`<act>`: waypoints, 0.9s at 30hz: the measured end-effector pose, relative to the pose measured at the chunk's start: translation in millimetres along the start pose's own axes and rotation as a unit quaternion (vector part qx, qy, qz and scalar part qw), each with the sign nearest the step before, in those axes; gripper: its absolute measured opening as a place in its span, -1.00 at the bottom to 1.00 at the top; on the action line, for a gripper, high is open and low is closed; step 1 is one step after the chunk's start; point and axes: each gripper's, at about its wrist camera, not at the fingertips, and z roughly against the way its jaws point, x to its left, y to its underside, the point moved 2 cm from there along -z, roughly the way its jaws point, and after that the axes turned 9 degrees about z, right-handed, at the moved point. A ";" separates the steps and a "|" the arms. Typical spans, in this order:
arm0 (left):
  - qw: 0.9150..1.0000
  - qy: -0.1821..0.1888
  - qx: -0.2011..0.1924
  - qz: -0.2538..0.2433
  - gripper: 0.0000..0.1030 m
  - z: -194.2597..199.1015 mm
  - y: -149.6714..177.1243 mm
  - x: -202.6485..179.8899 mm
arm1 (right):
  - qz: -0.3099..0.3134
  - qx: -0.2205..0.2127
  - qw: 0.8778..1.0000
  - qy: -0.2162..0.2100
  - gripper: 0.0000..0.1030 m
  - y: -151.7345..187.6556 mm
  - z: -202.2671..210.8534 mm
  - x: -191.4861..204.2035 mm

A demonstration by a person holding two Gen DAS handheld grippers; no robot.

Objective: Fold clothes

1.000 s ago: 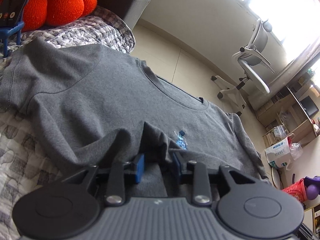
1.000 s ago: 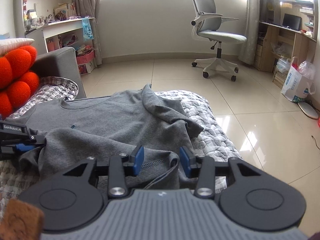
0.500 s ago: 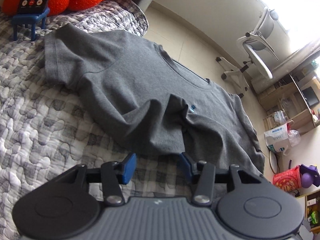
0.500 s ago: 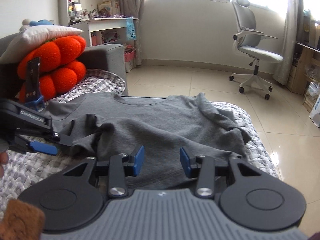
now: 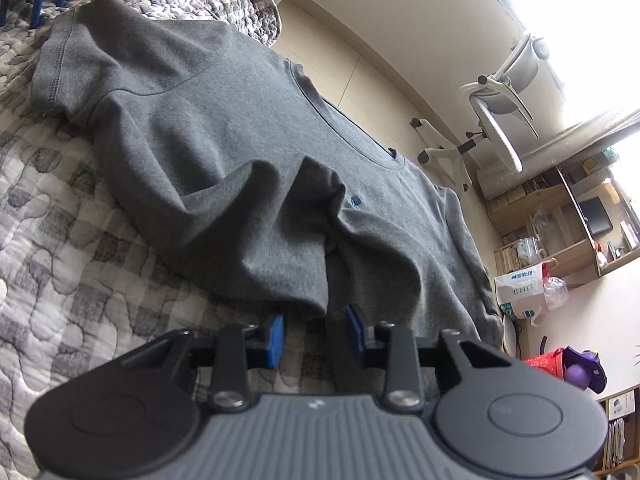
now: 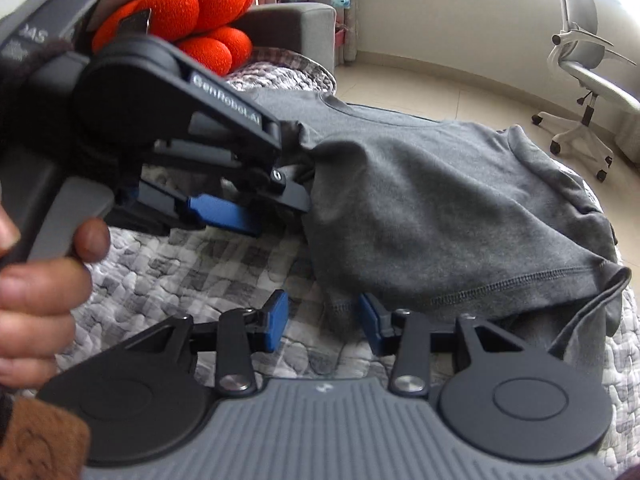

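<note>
Both tongs have closed in on the gray T-shirt [image 5: 224,128] since half a second ago: the left gripper [image 5: 315,334] has come forward to the folded hem, and the right gripper [image 6: 323,322] has swung leftward until the left tool fills the upper left of its view.

Left gripper: blue pads spread wide, a rounded fold of the shirt's edge hanging just ahead of the gap and between the pads, with neither pad pressing on it. Beyond the fingers the shirt lies across the checkered quilt [image 5: 60,264], collar on the far side, one sleeve far ahead to the left, a small blue logo [image 5: 355,200] ahead and slightly right.

Right gripper: pads likewise spread, the stitched hem of the T-shirt [image 6: 440,208] lying just ahead of them and over the right pad's tip; no pinch is visible. The left gripper [image 6: 240,204] sits ahead and to the left, held by the person's left hand [image 6: 36,292], its fingers at the bunched cloth. Orange knitted cushions [image 6: 192,12] lie far ahead left, an office chair [image 6: 584,64] far ahead right.
</note>
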 end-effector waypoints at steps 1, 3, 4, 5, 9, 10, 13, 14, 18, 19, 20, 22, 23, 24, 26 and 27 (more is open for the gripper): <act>1.000 -0.001 -0.005 0.002 -0.55 -0.4 -0.4 -0.3 | 0.005 0.003 1.000 0.007 -0.15 2.3 -2.5 -0.3; 1.000 -0.003 -0.014 0.001 -0.70 1.1 -1.0 -1.3 | 0.004 0.000 1.000 0.012 -0.19 4.5 -3.6 -3.4; 1.000 -0.004 -0.017 -0.005 -0.79 4.0 -1.5 -2.0 | 0.000 0.000 1.000 0.013 -0.31 4.2 -2.7 -5.7; 1.000 -0.005 -0.020 -0.010 -0.81 6.9 -1.9 -2.8 | -0.004 -0.001 1.000 0.013 -0.59 3.7 -1.4 -8.4; 0.999 -0.008 -0.033 -0.031 -0.91 18.6 -3.7 -5.7 | -0.048 -0.010 0.999 -0.005 -0.91 1.1 9.2 -25.2; 0.999 -0.009 -0.036 -0.037 -0.92 21.5 -4.1 -6.4 | -0.058 -0.015 0.998 -0.011 -0.91 0.4 13.5 -28.6; 0.997 -0.007 -0.047 -0.055 -0.92 32.8 -6.0 -7.4 | -0.078 -0.034 0.996 -0.036 -0.92 -3.1 30.3 -35.9; 0.997 -0.003 -0.053 -0.063 -0.92 38.9 -7.0 -6.3 | -0.082 -0.040 0.995 -0.044 -0.92 -4.3 36.2 -37.8; 0.991 0.012 -0.090 -0.093 -0.93 69.4 -11.6 0.3 | -0.090 -0.074 0.991 -0.068 -0.92 -8.2 63.9 -41.9; 0.990 0.018 -0.097 -0.099 -0.93 78.7 -12.6 3.8 | -0.091 -0.080 0.990 -0.074 -0.92 -9.9 69.7 -41.4; 0.989 0.023 -0.103 -0.103 -0.93 87.6 -13.9 6.6 | -0.090 -0.086 0.989 -0.079 -0.92 -12.0 75.1 -40.7; 0.988 0.031 -0.109 -0.104 -0.93 103.9 -17.1 11.0 | -0.088 -0.099 0.987 -0.088 -0.92 -16.1 86.1 -39.2; 0.989 0.032 -0.108 -0.101 -0.93 112.6 -19.2 13.2 | -0.087 -0.105 0.986 -0.094 -0.92 -18.1 91.4 -38.4; 0.989 0.032 -0.106 -0.097 -0.93 121.8 -21.3 15.3 | -0.085 -0.110 0.985 -0.101 -0.92 -20.0 96.1 -37.2; 0.990 0.027 -0.105 -0.094 -0.93 138.1 -27.0 18.3 | -0.082 -0.119 0.983 -0.116 -0.92 -23.5 105.4 -34.8; 0.990 0.022 -0.107 -0.095 -0.93 146.1 -30.4 19.5 | -0.080 -0.123 0.981 -0.124 -0.92 -25.2 109.7 -32.9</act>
